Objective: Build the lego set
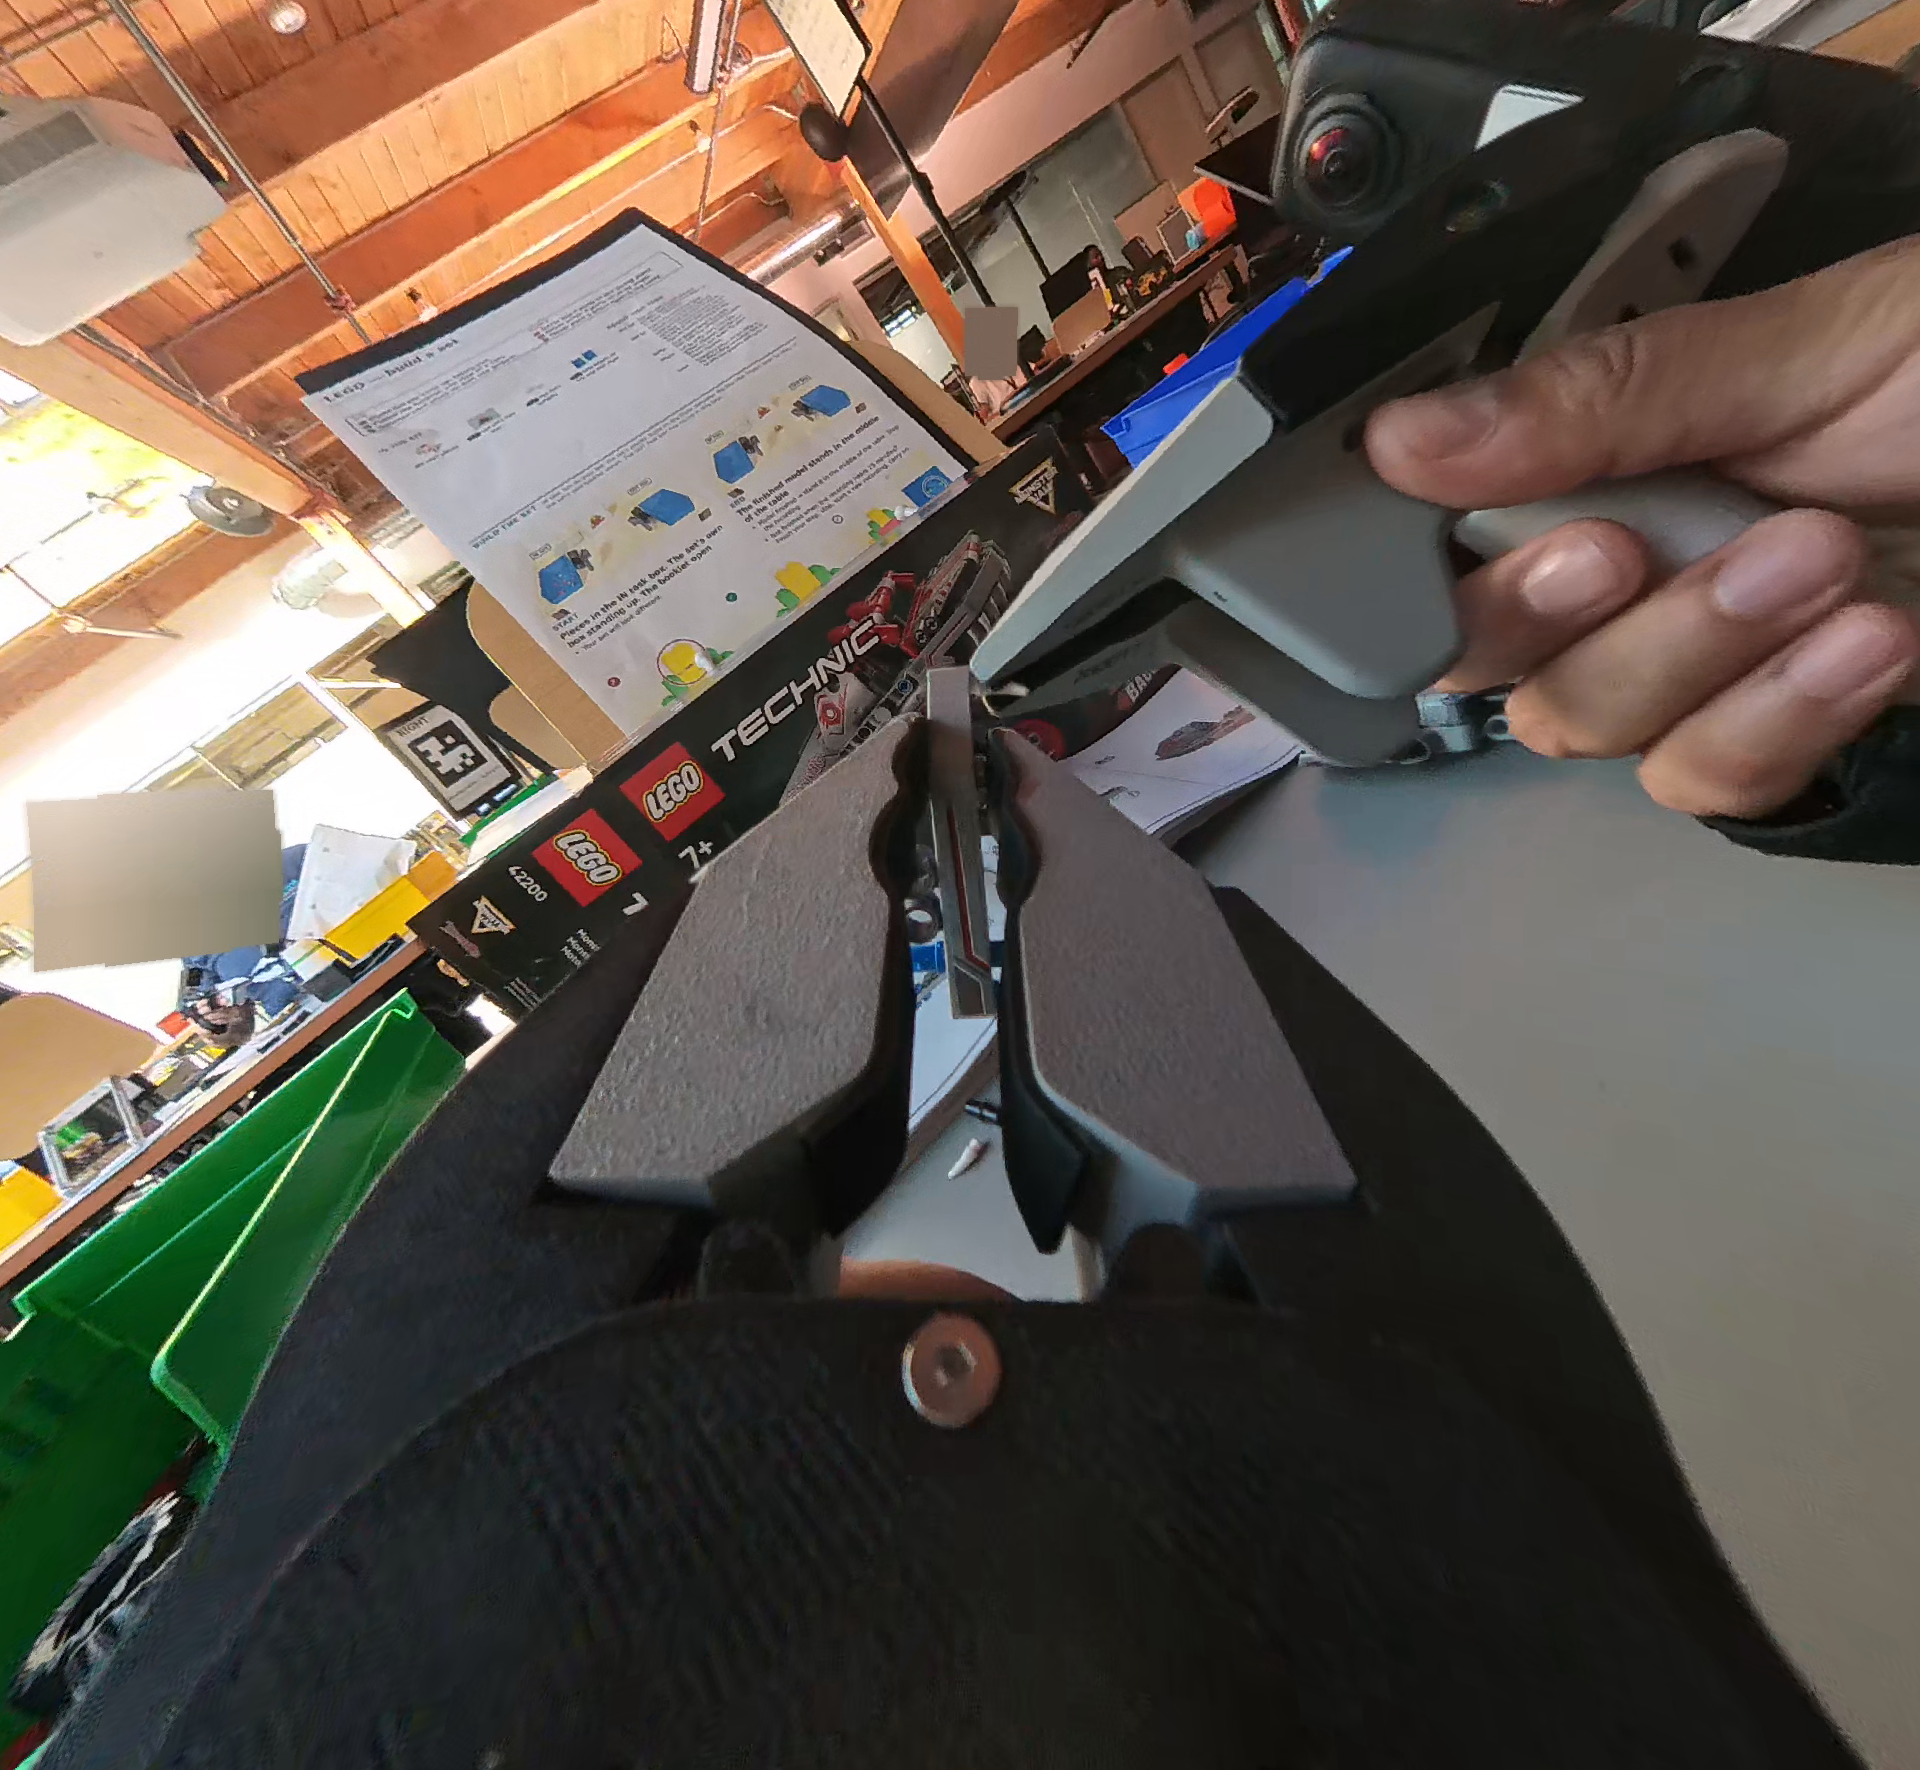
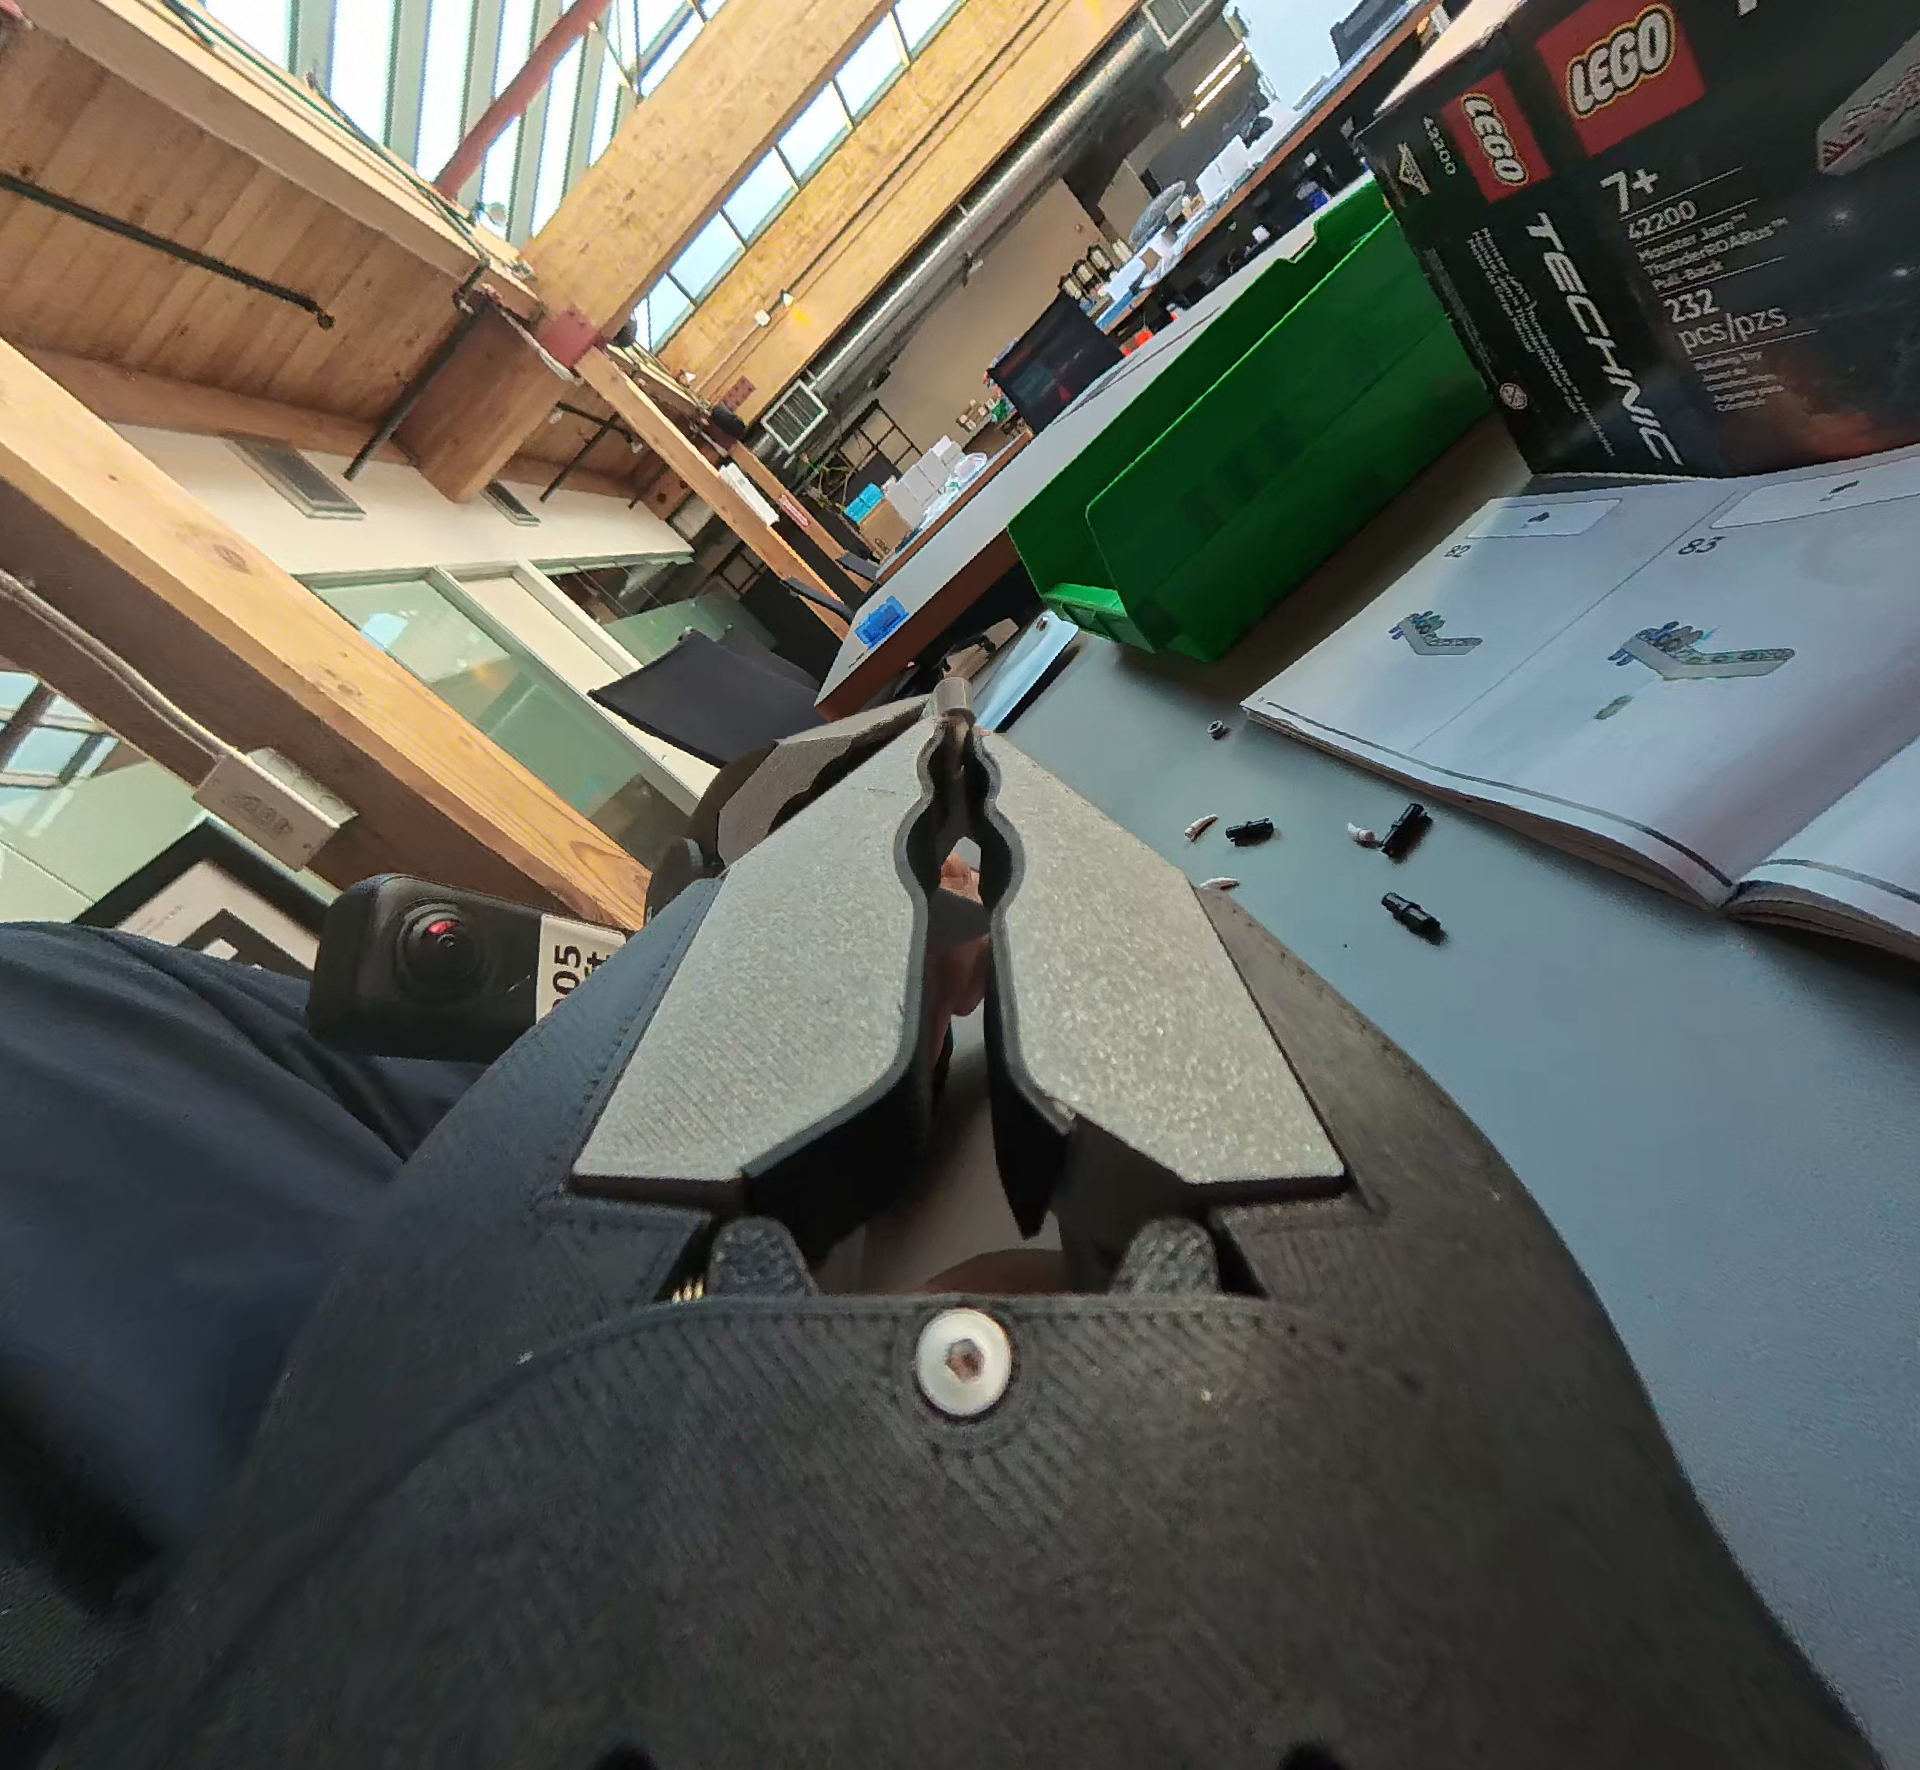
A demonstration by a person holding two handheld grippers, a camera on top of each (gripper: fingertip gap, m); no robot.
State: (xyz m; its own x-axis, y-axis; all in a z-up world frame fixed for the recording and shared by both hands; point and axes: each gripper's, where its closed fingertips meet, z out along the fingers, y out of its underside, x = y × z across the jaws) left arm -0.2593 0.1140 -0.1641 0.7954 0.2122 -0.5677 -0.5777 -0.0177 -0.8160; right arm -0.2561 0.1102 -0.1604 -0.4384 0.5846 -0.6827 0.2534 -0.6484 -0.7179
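My left gripper (image 1: 954, 744) is shut on a long thin grey lego piece (image 1: 958, 847) with a red and dark stripe, held upright between the fingers above the grey table (image 1: 1558, 1045). My right gripper (image 2: 961, 746) is shut on a small dark pin (image 2: 953, 704) that sticks out past its fingertips. In the left wrist view the right gripper (image 1: 997, 671), held by a hand (image 1: 1662, 525), has its tip right at the top end of the grey piece. In the right wrist view the left gripper (image 2: 800, 764) shows just behind my fingertips; the grey piece is hidden there.
A black lego box (image 2: 1662, 162) stands at the back of the table (image 2: 1558, 1201), beside a green bin (image 2: 1247, 473). An open instruction booklet (image 2: 1610, 681) lies on the right, with several loose black pins (image 2: 1403, 829) and small white bits near it. A printed sheet (image 1: 623, 442) stands behind the box. Left and right tips are no more than a few centimetres apart.
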